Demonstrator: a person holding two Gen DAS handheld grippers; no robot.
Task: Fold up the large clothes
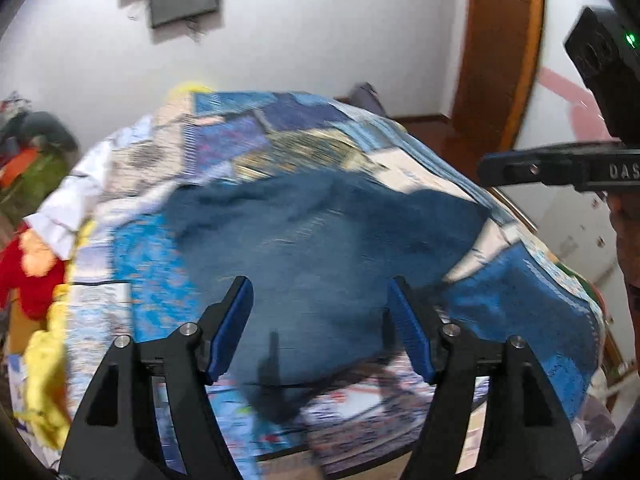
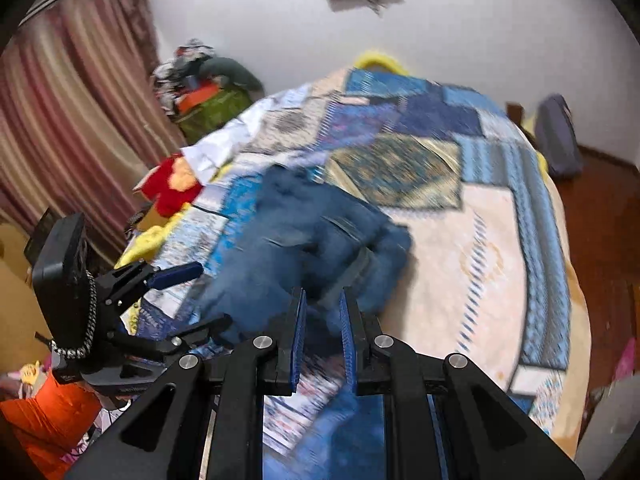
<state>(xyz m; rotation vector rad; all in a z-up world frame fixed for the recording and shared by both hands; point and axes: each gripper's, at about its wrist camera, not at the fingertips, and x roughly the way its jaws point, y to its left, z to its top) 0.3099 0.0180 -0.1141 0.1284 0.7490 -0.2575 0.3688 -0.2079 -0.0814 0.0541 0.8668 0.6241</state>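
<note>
Blue jeans [image 1: 320, 240] lie rumpled on the patchwork quilt [image 1: 248, 136] of a bed. My left gripper [image 1: 319, 284] hangs over their near part, open, with only denim below and nothing between the blue pads. Seen from the right wrist, the left gripper [image 2: 208, 296] sits at the left edge of the jeans [image 2: 312, 232], which are bunched with a waistband fold showing. My right gripper [image 2: 322, 294] is shut to a narrow slit above that bunch. No cloth is visibly pinched. In the left wrist view the right gripper [image 1: 486, 170] hovers above the jeans' right edge.
The quilt [image 2: 480, 248] covers the whole bed. A red and yellow soft toy [image 2: 172, 188] and a white garment [image 2: 216, 148] lie at its left side. Beyond are a clothes pile [image 2: 208, 96], a striped curtain [image 2: 60, 100], a grey bag [image 2: 558, 136] and wooden floor [image 2: 600, 208].
</note>
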